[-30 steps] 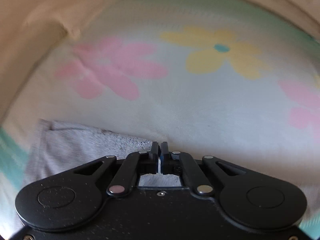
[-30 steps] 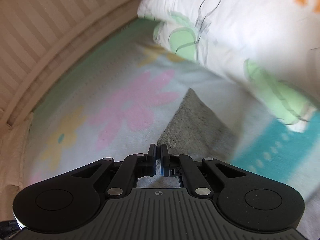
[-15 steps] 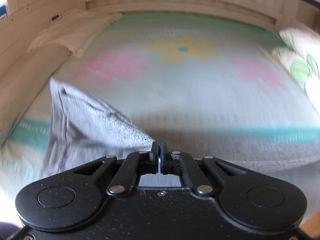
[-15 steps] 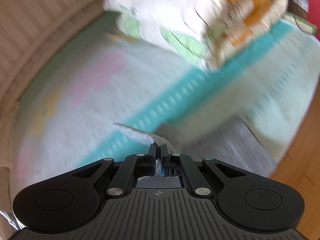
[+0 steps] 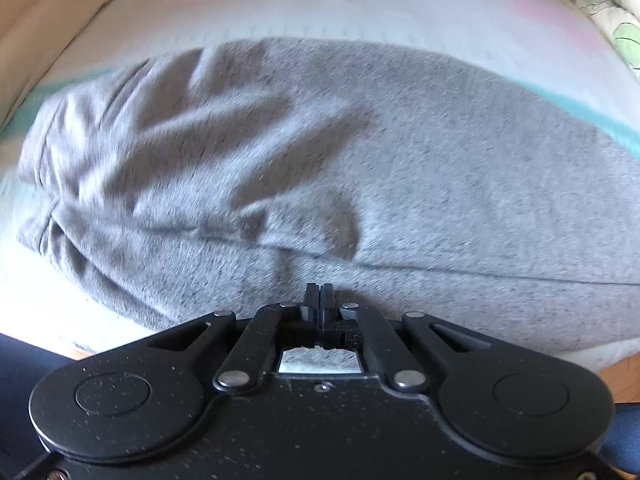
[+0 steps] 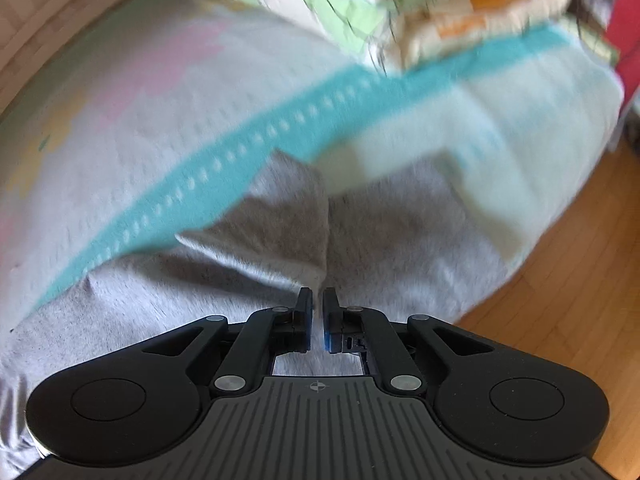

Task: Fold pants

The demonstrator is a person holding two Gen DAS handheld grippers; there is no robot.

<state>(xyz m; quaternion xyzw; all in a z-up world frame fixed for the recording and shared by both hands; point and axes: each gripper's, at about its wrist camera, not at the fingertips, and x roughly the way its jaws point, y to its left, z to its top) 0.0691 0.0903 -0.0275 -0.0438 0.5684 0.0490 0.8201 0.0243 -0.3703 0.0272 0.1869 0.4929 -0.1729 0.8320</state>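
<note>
The grey pants lie doubled over along the bed's near edge, with a fold line across the middle and creases at the left end. My left gripper is shut, its tips at the near edge of the cloth; whether cloth is pinched between them I cannot tell. In the right wrist view the pants spread below my right gripper, whose jaws stand slightly apart just above the cloth, holding nothing.
The bed cover is pale with pink flowers and a teal band. A patterned folded duvet lies at the far right. A beige pillow sits at the left. Wooden floor shows past the bed's edge.
Both grippers have swung back toward the bed's near edge, carrying the cloth over onto itself. The right jaws have parted slightly and let go of the cloth.
</note>
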